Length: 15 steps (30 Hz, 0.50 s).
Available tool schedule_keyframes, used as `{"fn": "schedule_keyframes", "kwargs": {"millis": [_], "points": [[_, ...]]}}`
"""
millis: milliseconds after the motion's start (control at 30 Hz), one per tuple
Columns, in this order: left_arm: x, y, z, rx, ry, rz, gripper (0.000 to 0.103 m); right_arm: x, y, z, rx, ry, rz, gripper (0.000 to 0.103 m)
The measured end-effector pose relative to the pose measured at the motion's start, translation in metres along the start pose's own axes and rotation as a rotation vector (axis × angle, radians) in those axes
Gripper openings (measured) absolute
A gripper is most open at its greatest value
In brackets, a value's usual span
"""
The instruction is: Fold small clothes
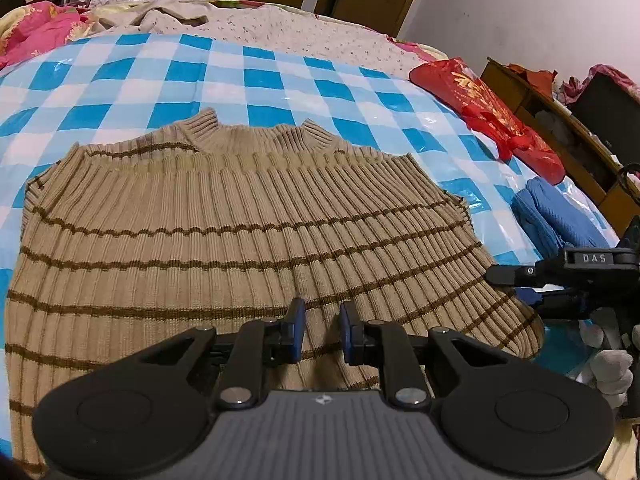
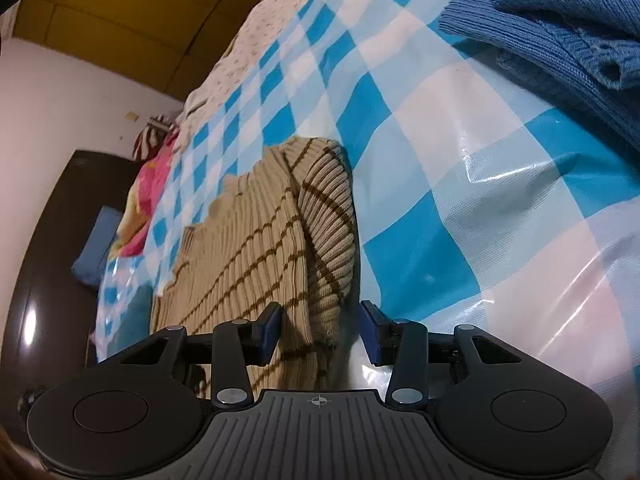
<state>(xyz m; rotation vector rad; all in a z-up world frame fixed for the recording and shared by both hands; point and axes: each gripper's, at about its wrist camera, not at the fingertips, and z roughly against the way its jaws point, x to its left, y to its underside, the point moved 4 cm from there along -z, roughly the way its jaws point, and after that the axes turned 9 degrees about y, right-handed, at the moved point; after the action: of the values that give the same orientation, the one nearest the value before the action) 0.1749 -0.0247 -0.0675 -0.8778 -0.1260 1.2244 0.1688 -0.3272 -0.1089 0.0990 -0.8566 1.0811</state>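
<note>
A tan ribbed sweater (image 1: 240, 220) with thin brown stripes lies flat on the blue-and-white checked plastic sheet (image 1: 240, 76), its collar at the far side. My left gripper (image 1: 322, 320) is at the sweater's near part, its blue pads close together with knit fabric pinched between them. In the right wrist view the sweater (image 2: 248, 248) has its side edge rolled over in a thick fold. My right gripper (image 2: 322, 322) straddles that fold with its jaws apart; the right pad stands clear of the fabric. My right gripper (image 1: 520, 280) also shows at the sweater's right edge, held by a white-gloved hand (image 1: 608, 364).
A folded blue knit garment (image 1: 548, 216) lies on the sheet to the right of the sweater, close to the right gripper (image 2: 560, 32). Beyond it lies a red bag (image 1: 492, 120). A pink quilt (image 1: 36, 28) lies at the far left, a wooden cabinet (image 1: 560, 120) at the right.
</note>
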Motion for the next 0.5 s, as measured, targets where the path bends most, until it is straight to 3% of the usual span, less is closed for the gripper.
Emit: {"fn": "schedule_keyframes", "kwargs": {"millis": [167,333,500], "points": [[0.000,0.001,-0.002,0.012,-0.003,-0.004,0.030,0.009,0.004,0.000,-0.003,0.050,0.102,0.043],[0.001,0.000,-0.005,0.028,-0.004,-0.007,0.030,0.015,0.003,-0.012,-0.039,0.040,0.117,0.047],[0.001,-0.002,-0.004,0.027,-0.003,0.007,0.030,0.018,-0.004,-0.024,-0.018,-0.076,0.062,0.048]]}}
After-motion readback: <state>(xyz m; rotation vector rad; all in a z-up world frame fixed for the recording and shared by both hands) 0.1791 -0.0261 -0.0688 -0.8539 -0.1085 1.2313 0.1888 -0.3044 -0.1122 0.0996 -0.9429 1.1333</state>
